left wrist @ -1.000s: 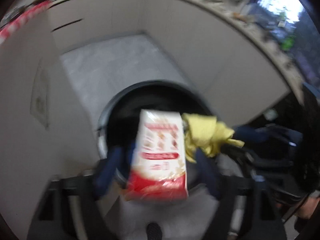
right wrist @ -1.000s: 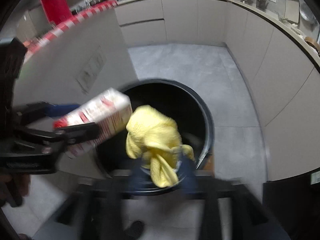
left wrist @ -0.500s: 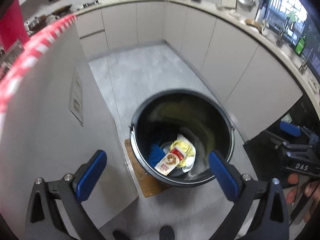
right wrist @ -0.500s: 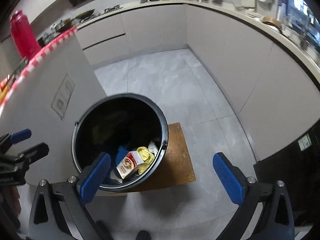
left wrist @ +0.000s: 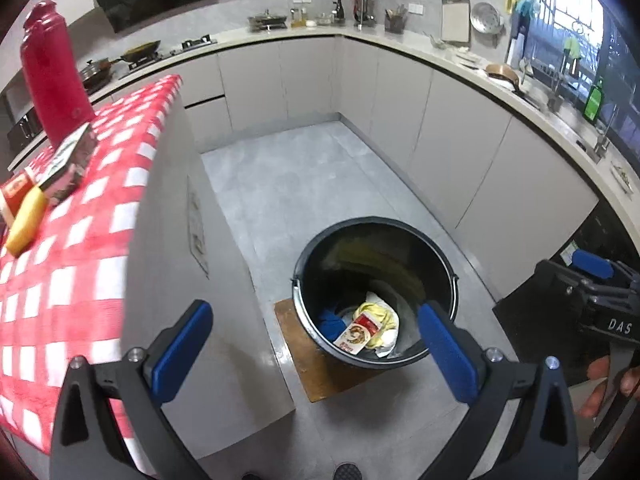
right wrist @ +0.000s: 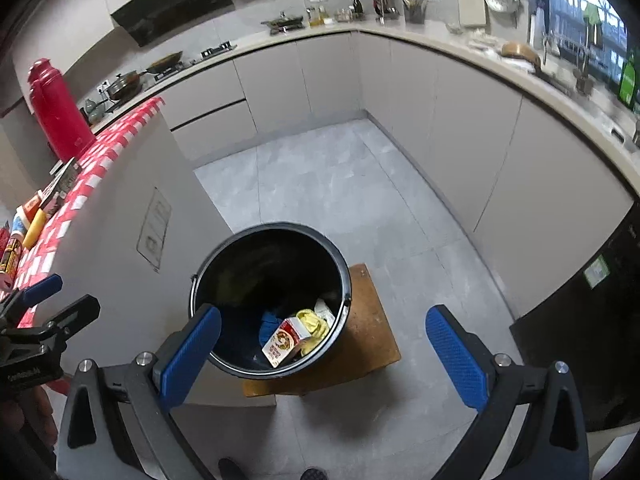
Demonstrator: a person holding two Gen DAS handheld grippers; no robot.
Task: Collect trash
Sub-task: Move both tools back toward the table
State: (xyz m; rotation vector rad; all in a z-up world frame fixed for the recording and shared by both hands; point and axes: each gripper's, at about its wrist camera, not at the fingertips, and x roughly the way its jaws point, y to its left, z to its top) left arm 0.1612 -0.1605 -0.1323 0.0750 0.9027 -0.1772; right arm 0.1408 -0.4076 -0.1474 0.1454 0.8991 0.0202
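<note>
Above the black bucket, both grippers' jaws gape empty; turning carelessly could topple the red thermos on the bench.

Red thermos on checkered tablecloth.

Open floor lies between the counter on the left and the cabinets on the right. The bin, standing on a wooden board just beside the counter wall, narrows this passage. Its mouth is unobstructed from above. Both tongs, left and right, hang spread wide above it, touching nothing.
</note>
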